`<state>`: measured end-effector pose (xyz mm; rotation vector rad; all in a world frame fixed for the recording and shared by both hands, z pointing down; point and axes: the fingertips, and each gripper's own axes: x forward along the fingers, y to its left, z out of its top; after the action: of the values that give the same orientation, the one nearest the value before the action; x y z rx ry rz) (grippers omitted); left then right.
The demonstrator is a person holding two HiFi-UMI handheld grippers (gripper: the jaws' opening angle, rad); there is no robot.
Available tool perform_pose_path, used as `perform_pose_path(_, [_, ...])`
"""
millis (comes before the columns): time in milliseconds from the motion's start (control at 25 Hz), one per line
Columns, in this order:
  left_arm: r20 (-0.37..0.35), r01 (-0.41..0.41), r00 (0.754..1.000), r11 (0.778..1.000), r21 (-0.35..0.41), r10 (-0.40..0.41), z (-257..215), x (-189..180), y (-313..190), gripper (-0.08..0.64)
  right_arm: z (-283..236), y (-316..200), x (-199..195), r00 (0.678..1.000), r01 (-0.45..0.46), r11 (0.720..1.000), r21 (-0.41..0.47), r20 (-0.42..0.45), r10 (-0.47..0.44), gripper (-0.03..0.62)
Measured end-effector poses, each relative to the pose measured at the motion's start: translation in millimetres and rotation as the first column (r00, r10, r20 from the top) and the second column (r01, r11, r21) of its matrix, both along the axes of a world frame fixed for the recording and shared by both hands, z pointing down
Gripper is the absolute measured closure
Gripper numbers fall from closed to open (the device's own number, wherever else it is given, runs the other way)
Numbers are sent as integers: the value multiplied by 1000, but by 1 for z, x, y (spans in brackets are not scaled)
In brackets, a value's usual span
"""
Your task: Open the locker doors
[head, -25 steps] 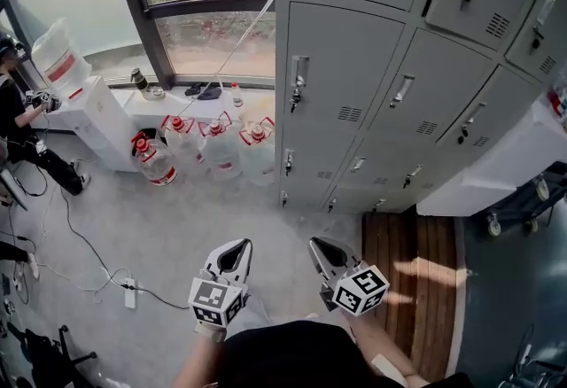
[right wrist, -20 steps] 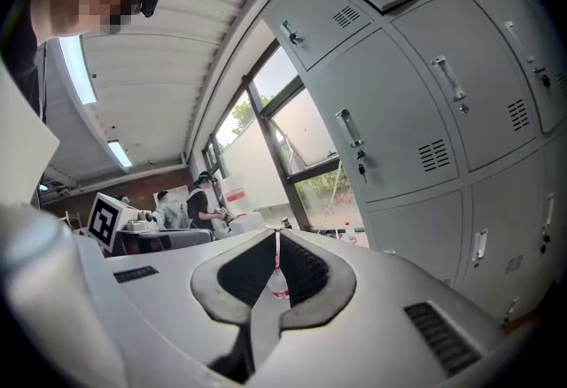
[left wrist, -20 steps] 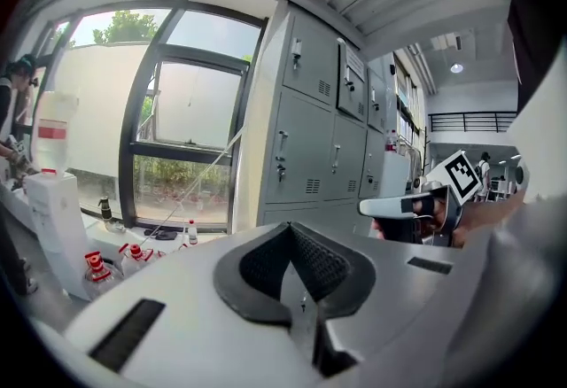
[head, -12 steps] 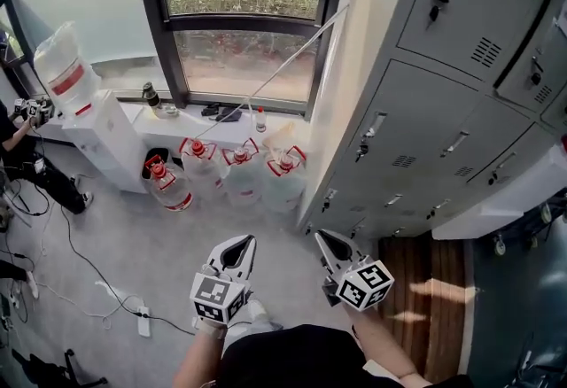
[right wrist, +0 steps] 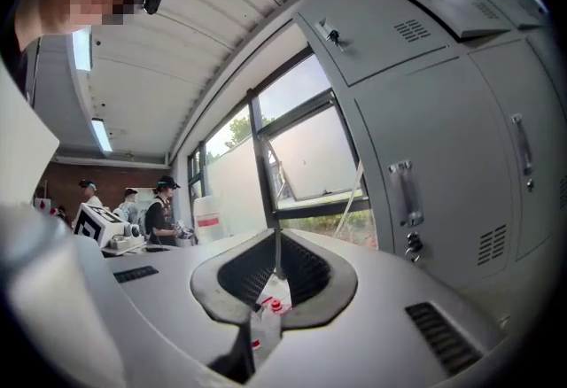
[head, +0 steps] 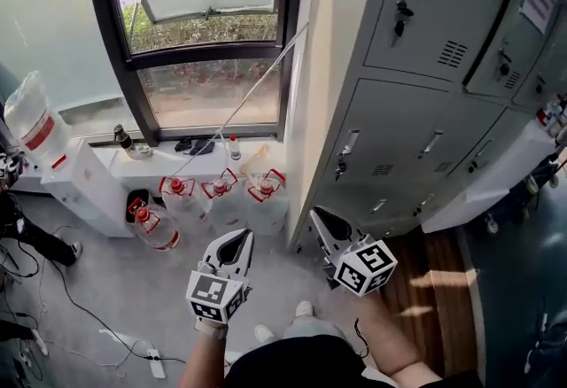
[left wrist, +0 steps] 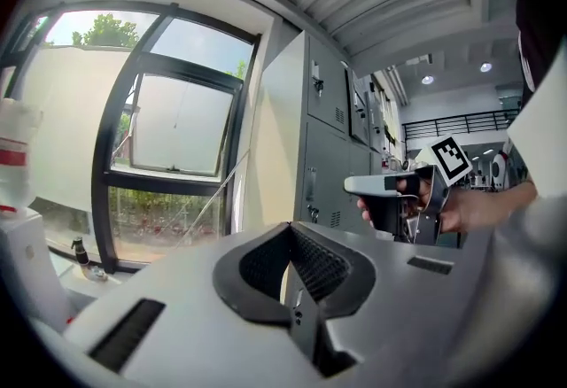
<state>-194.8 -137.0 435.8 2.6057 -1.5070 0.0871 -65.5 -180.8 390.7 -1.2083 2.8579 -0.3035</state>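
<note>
1. The lockers [head: 416, 85] filled the head view from 12 to 3 o'clock. Their doors [head: 390, 125] were all shut: flat grey sheet-metal panels, each with a slim upright bar handle [head: 348, 143], a key lock under it and a small louvred vent.
2. The step in hand looked like the approach. No door was touched, and both grippers hung at 6 o'clock, well apart from the lockers.
3. The left gripper [head: 243, 241] had its jaws together, with the ribbed black pads meeting at the tips and nothing between them.
4. The right gripper [head: 316, 219] was likewise closed and empty. In its own view a handle stood at 3 o'clock, near but not reached.
5. The next move probably called for parting one claw, bringing it level with a handle, closing on the bar and pulling along the hinge's arc. The bar looked thin and smooth, so a shallow grip might slip.
6. Clear plastic bottles [head: 217, 196] with red caps stood at 9 o'clock, under a dark-framed window [head: 204, 32]. Wooden slats [head: 434, 262] lay at 4 o'clock.
</note>
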Motion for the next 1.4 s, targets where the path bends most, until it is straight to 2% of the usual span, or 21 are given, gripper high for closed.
perform_pose_path(160, [10, -61, 998, 997, 57, 60, -31, 32, -32, 542, -58, -33, 31, 997, -71, 992, 100, 29, 68, 554])
perform_pose_path(320, [16, -100, 995, 990, 103, 99, -59, 60, -59, 543, -116, -62, 59, 993, -117, 971, 207, 34, 113, 554])
perform_pose_path(520, [28, -128, 992, 978, 162, 125, -96, 85, -95, 543, -191, -85, 83, 988, -157, 923, 352, 49, 149, 544])
perform_pose_path(640, [18, -120, 993, 975, 184, 119, -115, 96, -113, 543, -232, -93, 89, 987, -162, 890, 426, 54, 154, 509])
perform_pose_path(800, [56, -156, 988, 961, 231, 147, -130, 115, -126, 543, -283, -97, 92, 986, -160, 845, 511, 50, 157, 489])
perform_pose_path(960, [72, -169, 985, 954, 249, 155, -142, 126, -133, 542, -325, -106, 93, 986, -159, 810, 564, 42, 164, 437])
perform_pose_path(1120, [127, -184, 980, 946, 268, 154, -144, 134, -136, 543, -364, -116, 91, 987, -143, 785, 603, 35, 154, 375])
perform_pose_path(1400, [109, -172, 983, 950, 260, 149, -147, 131, -138, 542, -399, -145, 86, 984, -143, 792, 594, 0, 177, 324])
